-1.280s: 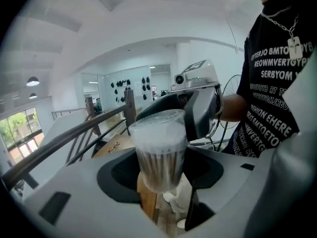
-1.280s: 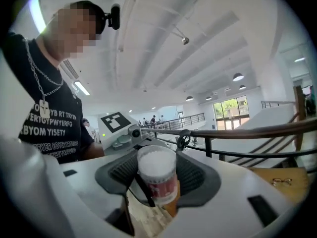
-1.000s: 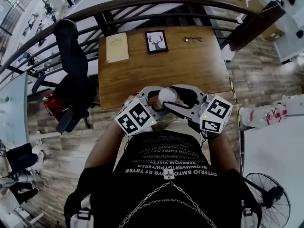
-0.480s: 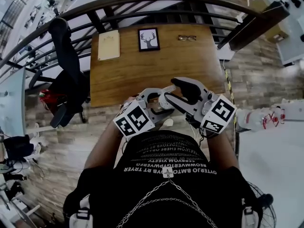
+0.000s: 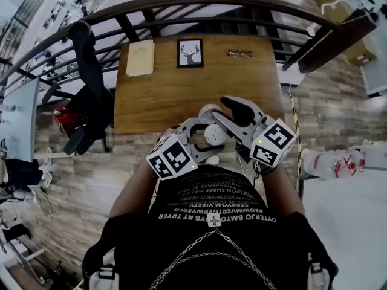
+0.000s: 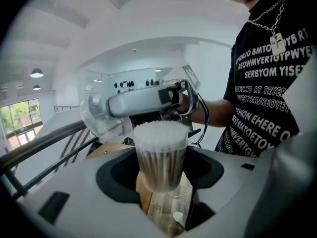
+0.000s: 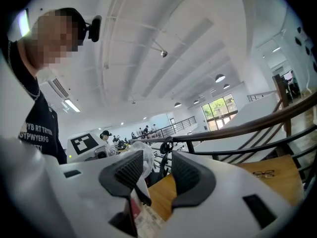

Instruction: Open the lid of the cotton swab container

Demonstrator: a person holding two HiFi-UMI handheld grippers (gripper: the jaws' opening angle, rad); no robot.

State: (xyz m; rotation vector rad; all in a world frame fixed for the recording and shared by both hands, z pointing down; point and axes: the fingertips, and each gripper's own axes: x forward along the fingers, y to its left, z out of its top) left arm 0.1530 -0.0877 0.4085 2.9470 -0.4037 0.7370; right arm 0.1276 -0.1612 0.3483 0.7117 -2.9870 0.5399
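Note:
A clear cotton swab container (image 5: 214,135) packed with white-tipped swabs is held in the air over the table's near edge. My left gripper (image 5: 202,141) is shut on its body (image 6: 161,157). The clear lid (image 5: 208,110) is tipped off the top, on the container's far side. It shows as a see-through cup (image 6: 101,123) behind my right gripper's finger. My right gripper (image 5: 216,106) is just above the swabs with its jaws closing. The lid (image 7: 142,157) lies beside its left pad, and nothing shows between the pads. I cannot tell whether the lid is still attached.
A wooden table (image 5: 181,95) carries a framed deer picture (image 5: 190,53), a beige notepad (image 5: 140,58) and glasses (image 5: 240,53) along its far edge. A dark curved railing (image 5: 181,2) runs behind it. A black chair (image 5: 91,71) stands to the left.
My right gripper went from the container's top up and away toward the far side. The lid came off the top with it and the swab tips are now bare. The left gripper kept its hold.

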